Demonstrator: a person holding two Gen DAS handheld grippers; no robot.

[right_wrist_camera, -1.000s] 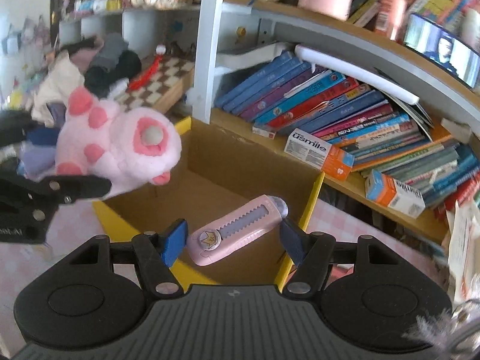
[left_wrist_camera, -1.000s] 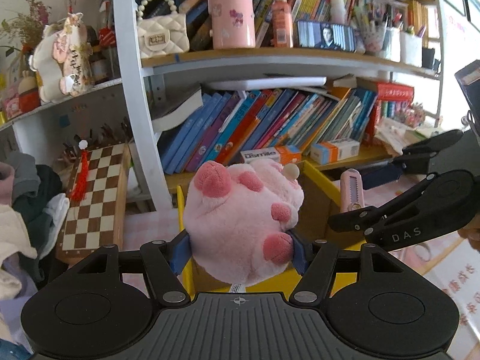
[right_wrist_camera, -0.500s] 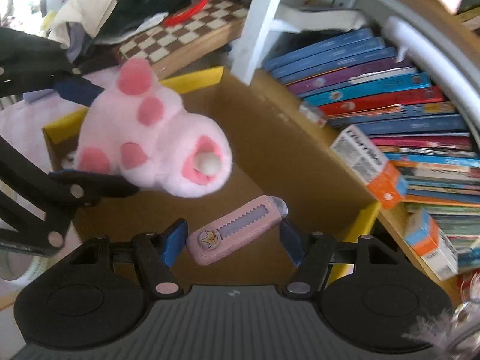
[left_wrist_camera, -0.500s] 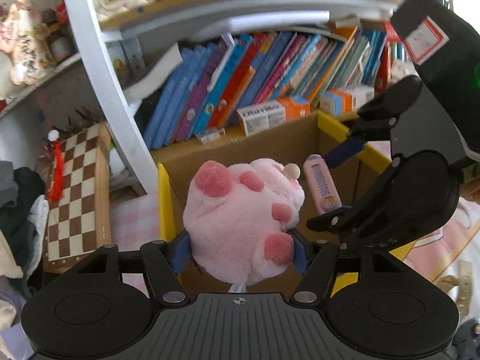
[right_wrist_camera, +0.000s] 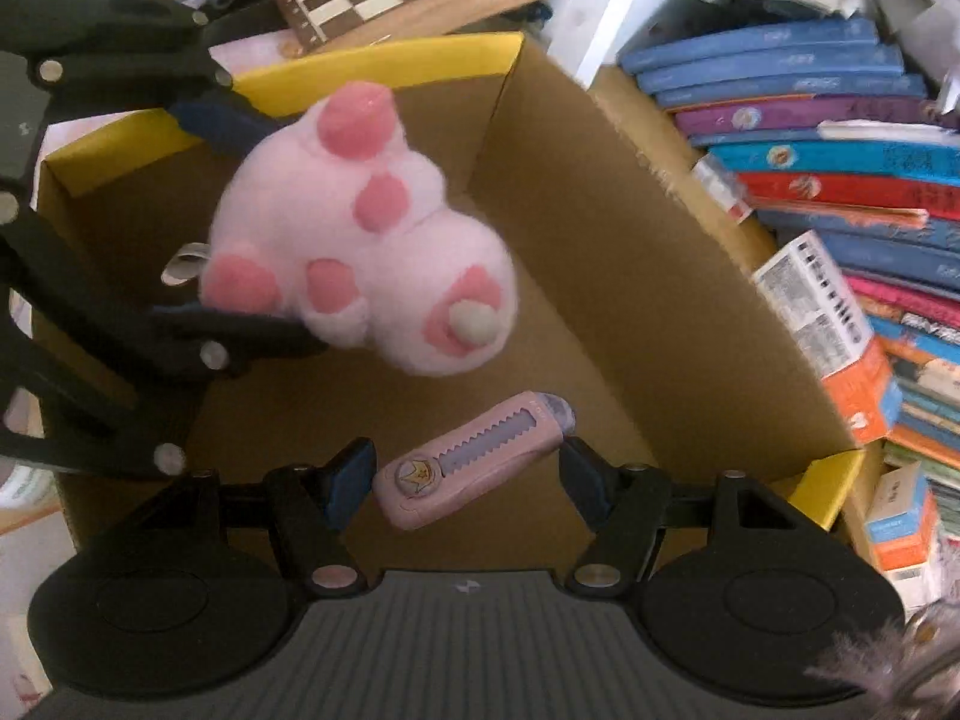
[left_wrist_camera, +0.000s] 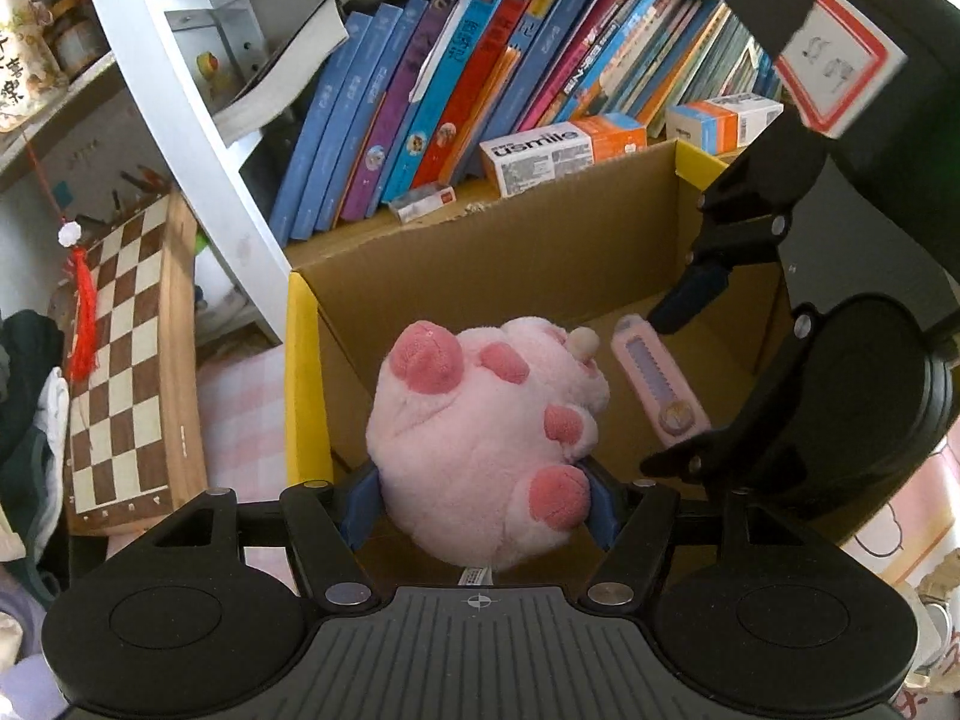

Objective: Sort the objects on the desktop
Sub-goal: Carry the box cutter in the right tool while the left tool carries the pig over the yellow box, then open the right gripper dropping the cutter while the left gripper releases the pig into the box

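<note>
Right wrist view: right gripper (right_wrist_camera: 465,474) clamps the pink utility knife (right_wrist_camera: 474,459) endwise above the cardboard box (right_wrist_camera: 630,252); left gripper (left_wrist_camera: 480,495) holds the plush toy (left_wrist_camera: 486,444) over it too.

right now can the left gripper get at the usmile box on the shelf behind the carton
Probably not as things stand: the left gripper is shut on the pink plush toy over the cardboard box, and that box's back wall stands before the usmile box.

Plush toy (left_wrist_camera: 480,438) and cutter (right_wrist_camera: 474,459) above box (left_wrist_camera: 303,372)
</note>
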